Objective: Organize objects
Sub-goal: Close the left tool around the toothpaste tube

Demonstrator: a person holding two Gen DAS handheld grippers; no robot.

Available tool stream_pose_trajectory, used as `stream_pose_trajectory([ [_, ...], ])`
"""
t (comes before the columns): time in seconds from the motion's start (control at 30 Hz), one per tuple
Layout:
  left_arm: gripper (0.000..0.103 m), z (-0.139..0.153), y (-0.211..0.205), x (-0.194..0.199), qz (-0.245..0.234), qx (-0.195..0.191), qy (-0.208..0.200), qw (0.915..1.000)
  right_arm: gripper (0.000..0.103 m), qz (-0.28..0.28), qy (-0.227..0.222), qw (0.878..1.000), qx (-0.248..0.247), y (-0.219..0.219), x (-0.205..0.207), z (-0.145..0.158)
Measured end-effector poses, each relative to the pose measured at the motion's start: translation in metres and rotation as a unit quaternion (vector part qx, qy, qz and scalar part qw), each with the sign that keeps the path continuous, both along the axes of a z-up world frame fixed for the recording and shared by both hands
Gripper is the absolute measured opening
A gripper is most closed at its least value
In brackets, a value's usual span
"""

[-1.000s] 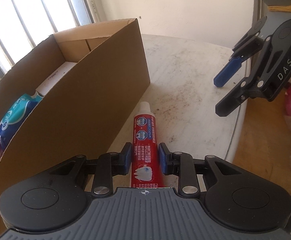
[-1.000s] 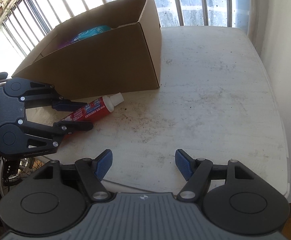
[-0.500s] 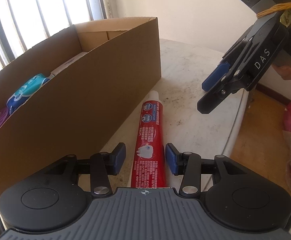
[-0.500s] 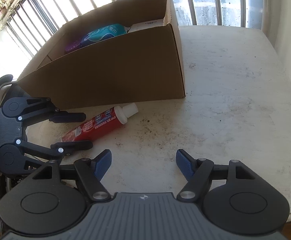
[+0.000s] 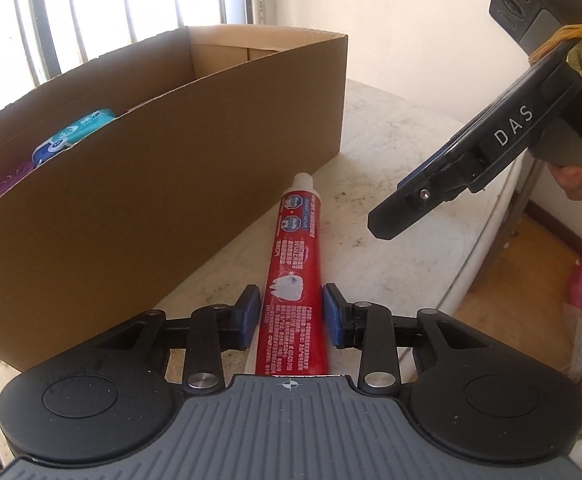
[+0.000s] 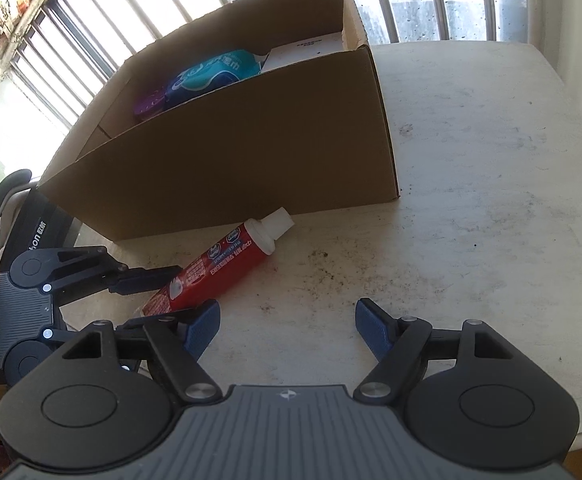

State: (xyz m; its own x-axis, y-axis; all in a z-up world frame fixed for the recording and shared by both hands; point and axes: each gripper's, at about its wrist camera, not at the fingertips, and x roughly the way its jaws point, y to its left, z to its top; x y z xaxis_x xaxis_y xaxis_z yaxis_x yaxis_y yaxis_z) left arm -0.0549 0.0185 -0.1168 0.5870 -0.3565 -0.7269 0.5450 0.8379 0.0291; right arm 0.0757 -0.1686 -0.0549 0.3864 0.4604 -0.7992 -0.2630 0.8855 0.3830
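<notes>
Bench (image 6: pixel 491 184): a pale, stained top is seen, on which the box and the tube are carried.
Cardboard box (image 6: pixel 251 168): it is stood open-topped on the bench, toward the barred window; its long near wall is faced by both cameras.
Box contents: a teal and blue wipes pack (image 6: pixel 211 74), a purple item (image 6: pixel 151 106) beside it and a white carton (image 6: pixel 307 50) at the far end are seen inside.
Toothpaste tube (image 5: pixel 295 276): it is laid flat on the bench just beside the near wall of the box, its white cap (image 6: pixel 275 226) pointed along that wall and lying close to it; whether the cap touches the cardboard cannot be told.
Left gripper (image 5: pixel 291 316): it is set low over the bench at the flat tail end of the tube. Its jaws are spread, and the tube's lower body is placed between them. A narrow gap is visible between each blue pad (image 5: pixel 251 312) and the red side of the tube, so the tube is straddled but not pinched.
Right gripper (image 6: pixel 287 328): it is held above the bench, apart from the tube, with its jaws spread wide and nothing between them. In the left wrist view it is seen from the side, raised to the right of the tube.
</notes>
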Motion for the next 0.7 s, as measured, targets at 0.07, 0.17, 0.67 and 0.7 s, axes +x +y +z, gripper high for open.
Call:
stream_pose_trajectory([
  [0.07,0.033,0.000,0.002,0.000,-0.002,-0.005,0.000,1.0000,0.079,-0.001,-0.002,1.000,0.002,0.000,-0.001,-0.001],
  [0.17,0.032,-0.002,0.001,-0.007,-0.002,0.000,-0.018,0.9998,0.079,-0.004,-0.002,1.000,0.007,-0.002,-0.001,-0.001],
  [0.67,0.030,-0.015,-0.035,-0.048,-0.064,0.140,-0.162,0.9748,0.083,-0.021,0.015,0.998,0.053,-0.009,0.011,-0.009],
  [0.7,0.030,-0.015,-0.037,-0.051,-0.066,0.145,-0.166,0.9731,0.083,-0.021,0.017,0.998,0.055,-0.009,0.012,-0.009],
])
